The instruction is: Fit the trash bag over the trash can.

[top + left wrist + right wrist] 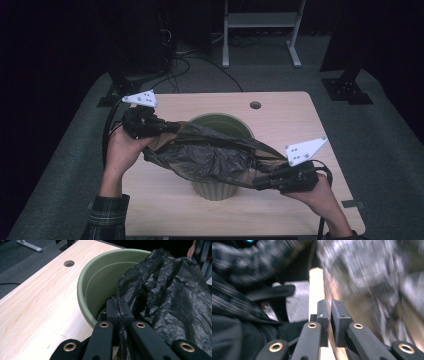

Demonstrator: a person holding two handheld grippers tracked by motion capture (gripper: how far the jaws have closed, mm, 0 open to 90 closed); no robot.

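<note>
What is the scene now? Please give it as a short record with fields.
work: black bag stretched over green bin
left gripper: fingers shut on bag's edge, beside the bin's rim
right gripper: at bag's other end; small gap between fingers, grip unclear, blurred
surface: wooden table, round hole behind the bin

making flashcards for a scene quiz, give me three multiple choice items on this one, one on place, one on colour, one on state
1. Where does the round green plastic bin stand?
A on the wooden table
B on the floor
C on a shelf

2. What colour is the crinkled plastic bag?
A white
B black
C blue

3. How is the left hand-held gripper?
A wide open
B lying on the table
C shut on the bag

Answers:
A, its base rests on the table.
B, the film is dark throughout.
C, its jaws pinch the bag's edge.
</note>
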